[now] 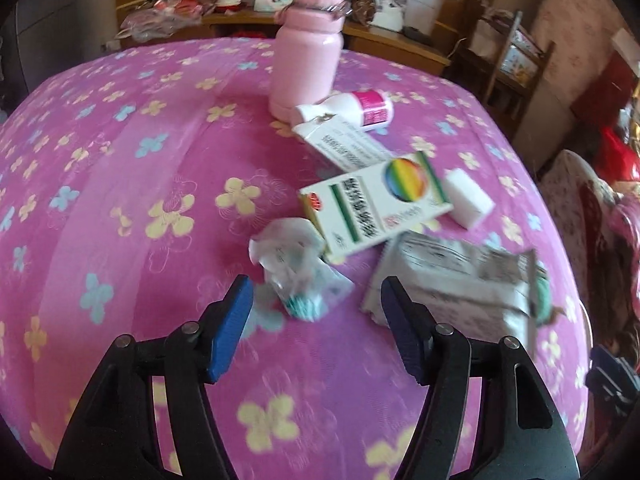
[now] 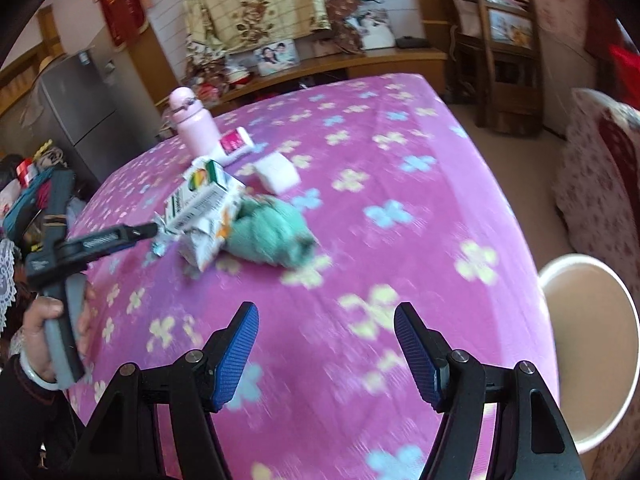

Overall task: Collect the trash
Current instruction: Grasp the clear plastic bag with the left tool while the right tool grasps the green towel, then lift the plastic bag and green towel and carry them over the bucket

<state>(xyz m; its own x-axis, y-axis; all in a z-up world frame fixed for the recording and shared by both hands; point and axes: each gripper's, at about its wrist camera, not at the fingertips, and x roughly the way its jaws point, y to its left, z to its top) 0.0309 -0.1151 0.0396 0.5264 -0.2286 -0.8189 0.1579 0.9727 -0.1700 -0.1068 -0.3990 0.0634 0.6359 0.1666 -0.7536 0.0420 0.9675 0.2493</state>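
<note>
- On the pink flowered tablecloth point(image 1: 120, 160), a cluster of litter lies right of centre in the left wrist view: crumpled clear wrapper point(image 1: 294, 276), rainbow-printed box point(image 1: 376, 204), grey foil packet point(image 1: 452, 280), white foam block point(image 1: 468, 196).
- Left gripper point(image 1: 316, 300): jaws spread, nothing between the pads. The crumpled wrapper sits just ahead of the tips, slightly toward the left pad; the foil packet's near corner lies beside the right pad.
- Right gripper point(image 2: 326, 328): jaws spread, empty, over bare cloth. The pile lies well ahead and to its left, with a green crumpled wad point(image 2: 272, 236) on its near side.
- Judgement: the left hand is nearer; the wrapper is the likely first pick. It has no clear long axis, so jaw angle matters little.
- White bin point(image 2: 588, 344) stands past the table edge, right of the right gripper.
- Open room: cloth is bare left of the pile. Pink bottle point(image 1: 306, 44) and a toppled pill bottle point(image 1: 352, 110) stand behind it, apart from the wrapper.
- Frames are motion-blurred; contact cannot be confirmed.
</note>
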